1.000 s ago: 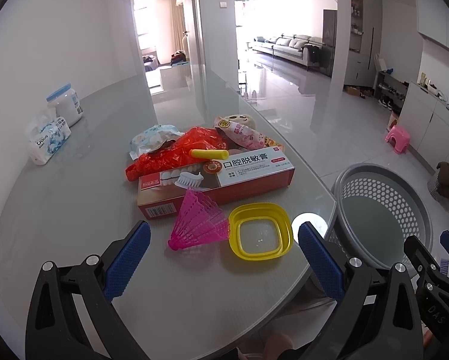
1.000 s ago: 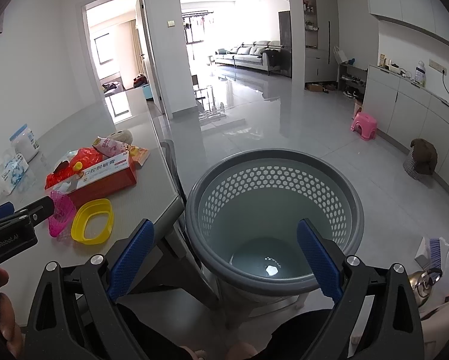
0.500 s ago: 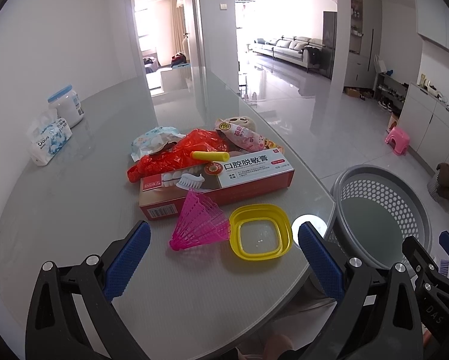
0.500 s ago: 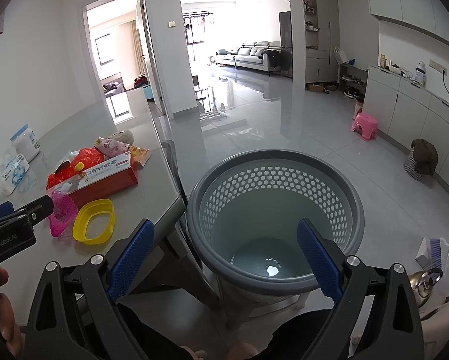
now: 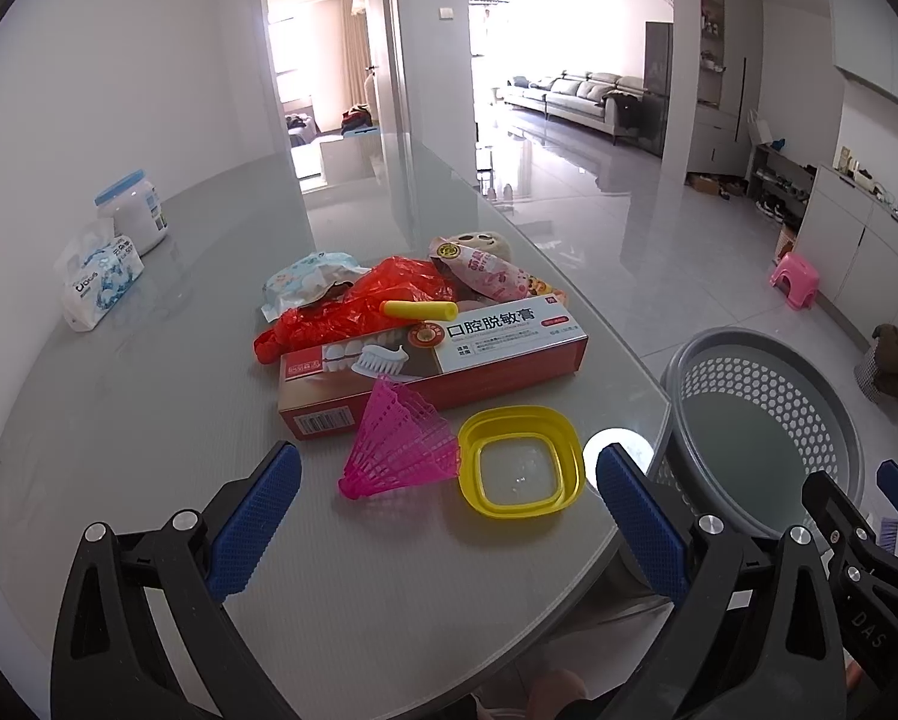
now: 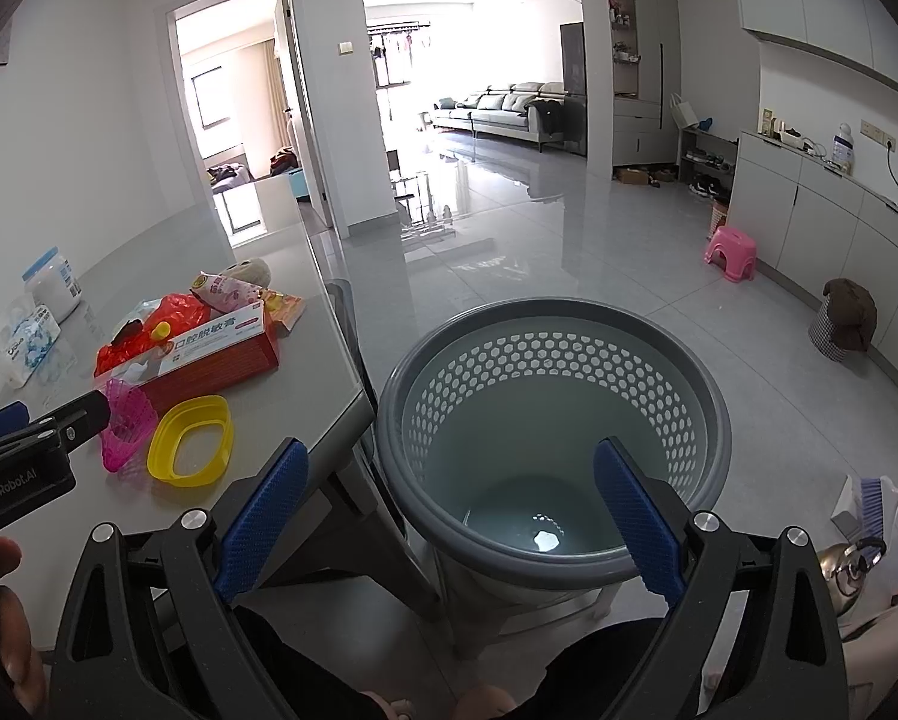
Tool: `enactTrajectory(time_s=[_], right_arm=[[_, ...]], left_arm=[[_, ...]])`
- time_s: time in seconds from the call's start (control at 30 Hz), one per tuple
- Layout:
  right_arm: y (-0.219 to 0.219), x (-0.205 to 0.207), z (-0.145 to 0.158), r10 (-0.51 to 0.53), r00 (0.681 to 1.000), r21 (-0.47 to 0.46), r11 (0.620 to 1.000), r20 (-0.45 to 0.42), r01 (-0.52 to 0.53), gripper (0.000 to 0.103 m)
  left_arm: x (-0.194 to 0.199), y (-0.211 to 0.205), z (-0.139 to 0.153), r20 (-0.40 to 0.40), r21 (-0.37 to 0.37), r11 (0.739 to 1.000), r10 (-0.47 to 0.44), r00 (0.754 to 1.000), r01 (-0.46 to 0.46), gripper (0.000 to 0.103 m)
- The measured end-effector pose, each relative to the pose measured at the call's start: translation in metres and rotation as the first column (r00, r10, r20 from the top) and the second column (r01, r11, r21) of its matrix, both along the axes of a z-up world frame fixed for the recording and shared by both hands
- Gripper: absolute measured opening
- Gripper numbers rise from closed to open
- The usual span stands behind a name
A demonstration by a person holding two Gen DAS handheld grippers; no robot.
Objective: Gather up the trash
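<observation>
A pile of trash lies on the grey table: a red toothpaste box, a pink shuttlecock, a yellow square lid, a red plastic bag, a yellow tube and snack wrappers. My left gripper is open and empty, just short of the shuttlecock and lid. My right gripper is open and empty above the empty grey perforated basket, which stands beside the table edge. The pile also shows in the right wrist view.
A tissue pack and a white jar with a blue lid stand at the table's far left. A pink stool, a brush and a dark bundle are on the floor to the right.
My left gripper has crept slightly forward toward the shuttlecock and lid. The right gripper has barely moved.
</observation>
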State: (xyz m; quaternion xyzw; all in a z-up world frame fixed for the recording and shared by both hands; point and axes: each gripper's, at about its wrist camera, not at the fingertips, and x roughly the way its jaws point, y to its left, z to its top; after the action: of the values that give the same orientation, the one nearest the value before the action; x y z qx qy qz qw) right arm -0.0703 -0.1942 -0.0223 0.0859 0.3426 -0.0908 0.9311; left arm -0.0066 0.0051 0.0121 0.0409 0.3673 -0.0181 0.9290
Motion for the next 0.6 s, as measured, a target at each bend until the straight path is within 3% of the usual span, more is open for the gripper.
enactTrajectory(time_s=[0.6], right_arm=[[0.0019, 0.0017, -0.0005, 0.002, 1.0, 0.002, 1.0, 0.0, -0.002, 0.092]], left_arm=[[-0.0003, -0.0004, -0.0002, 0.0, 0.0, 1.0, 0.0, 1.0, 0.0, 0.097]])
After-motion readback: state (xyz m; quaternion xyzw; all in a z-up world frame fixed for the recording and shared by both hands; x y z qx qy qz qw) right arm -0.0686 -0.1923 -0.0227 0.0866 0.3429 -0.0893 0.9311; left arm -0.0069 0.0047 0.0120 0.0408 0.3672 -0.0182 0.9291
